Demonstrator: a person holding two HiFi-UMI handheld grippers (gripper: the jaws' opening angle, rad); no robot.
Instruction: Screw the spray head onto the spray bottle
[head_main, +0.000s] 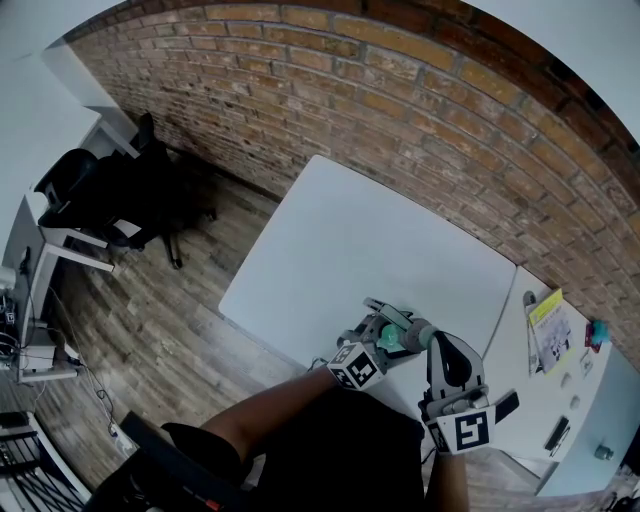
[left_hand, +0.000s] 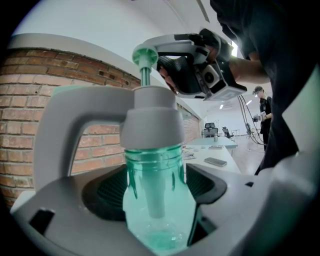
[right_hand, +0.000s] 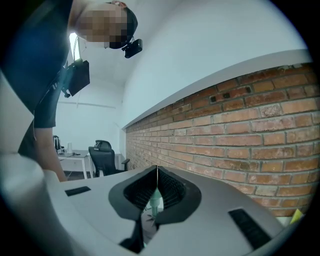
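Observation:
A translucent green spray bottle (left_hand: 156, 200) stands between the jaws of my left gripper (left_hand: 155, 192), which is shut on its shoulder. The grey spray head (left_hand: 150, 122) sits on the bottle's neck, with a green stem and cap (left_hand: 145, 54) sticking up from it. My right gripper (left_hand: 167, 47) reaches in from above with its fingertips at that green cap. In the right gripper view the right gripper (right_hand: 157, 172) has its tips together, and the green stem (right_hand: 156, 202) shows between the pads just behind them. In the head view both grippers meet at the bottle (head_main: 398, 340) over the white table's (head_main: 350, 240) near edge.
A brick wall (head_main: 400, 100) runs along the far side of the table. A second white table at the right carries a yellow booklet (head_main: 548, 312) and a phone (head_main: 556, 435). A black office chair (head_main: 100, 195) and a desk stand at the left.

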